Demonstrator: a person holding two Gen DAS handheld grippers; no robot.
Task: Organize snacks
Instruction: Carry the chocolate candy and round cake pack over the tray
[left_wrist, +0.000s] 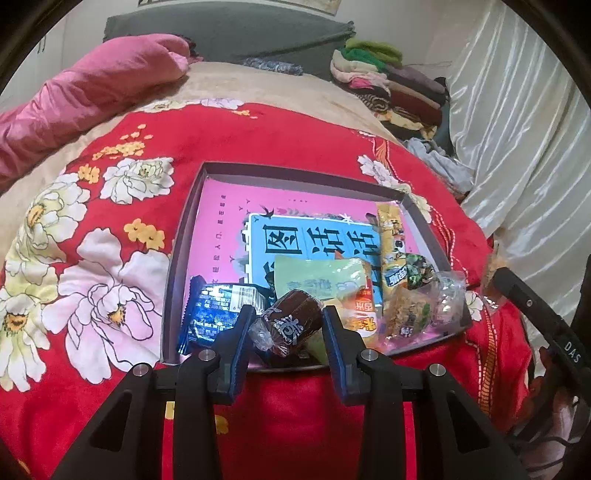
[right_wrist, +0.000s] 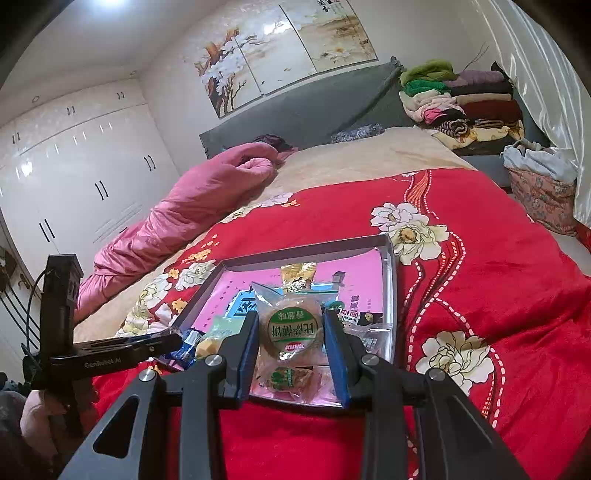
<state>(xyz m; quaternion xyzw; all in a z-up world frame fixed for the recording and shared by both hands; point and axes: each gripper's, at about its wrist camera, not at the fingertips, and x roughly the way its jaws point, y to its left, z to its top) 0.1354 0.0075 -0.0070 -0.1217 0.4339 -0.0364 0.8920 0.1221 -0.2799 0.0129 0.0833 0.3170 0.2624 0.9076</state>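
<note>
1. Your left gripper (left_wrist: 289, 325) is clamped on a dark brown wrapped snack (left_wrist: 291, 319). Both blue pads touch its sides, and the jaws stand narrow around it.
2. That snack hangs over the near edge of the shallow box (left_wrist: 184, 236), above the other packets.
3. Your right gripper (right_wrist: 290, 332) is clamped on a round biscuit in a clear wrapper with a green label (right_wrist: 290, 325). The pads press both sides and the gap is narrow.
4. The biscuit sits over the box's near right part, directly above a similar clear-wrapped pack (right_wrist: 291, 380) lying on the box floor.
5. The box rests on the red floral blanket (left_wrist: 229, 147) on the bed. Its floor is pink with a blue printed panel (left_wrist: 314, 240).
6. Box contents in the left wrist view, all bunched at the near end:
   - blue foil packet (left_wrist: 210, 314) at near left
   - pale green packet (left_wrist: 317, 277) in the middle
   - long yellow packet (left_wrist: 391, 236) lying along the right wall
   - clear-wrapped crumbly snack (left_wrist: 406, 314) at near right
7. The far half of the box holds no loose snacks, only the printed liner.
8. In the right wrist view, your left gripper enters from the left. Its fingers reach over the box's near left corner.
9. In the left wrist view, the right gripper's body shows at the right edge, beside the box's right wall.
10. Background:
   - pink quilt (right_wrist: 177, 221) bunched on the bed's left side
   - folded clothes pile (right_wrist: 458, 99) by the headboard
   - white wardrobe (right_wrist: 74, 166) on the left wall
</note>
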